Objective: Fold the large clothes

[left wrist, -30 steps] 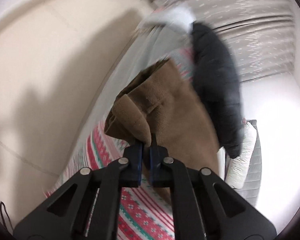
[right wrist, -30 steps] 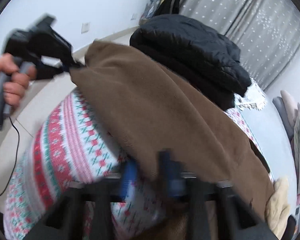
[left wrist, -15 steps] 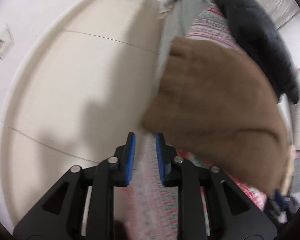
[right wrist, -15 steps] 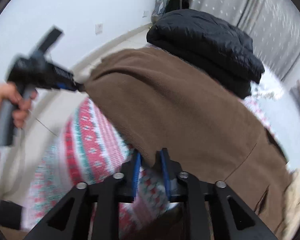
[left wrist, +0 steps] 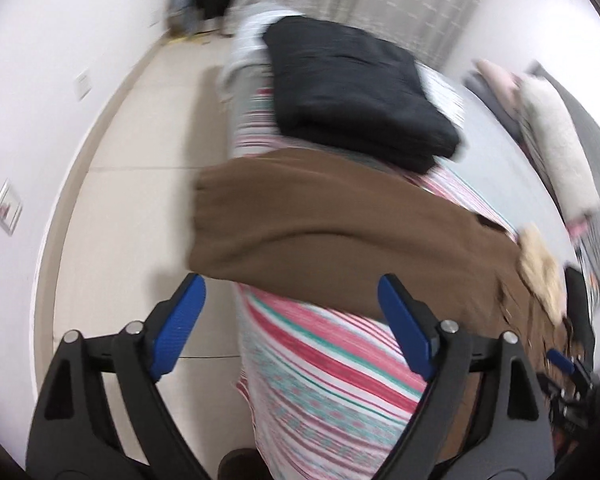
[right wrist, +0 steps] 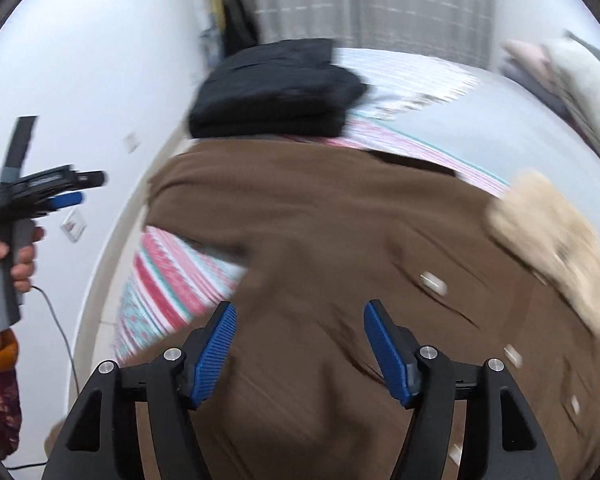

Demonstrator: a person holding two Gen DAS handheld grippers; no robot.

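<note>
Striped bedspread (left wrist: 320, 344) under brown coat (right wrist: 300, 240), both grippers' fingers (left wrist: 176, 320) (right wrist: 216, 348) just spread wide, empty, above it

The bed (left wrist: 512, 184) is carrying a striped red, white and green blanket (left wrist: 324, 364). A brown coat (left wrist: 340, 240) is lying flat across this blanket. A folded black jacket (left wrist: 352, 92) is resting just beyond the coat.
</note>
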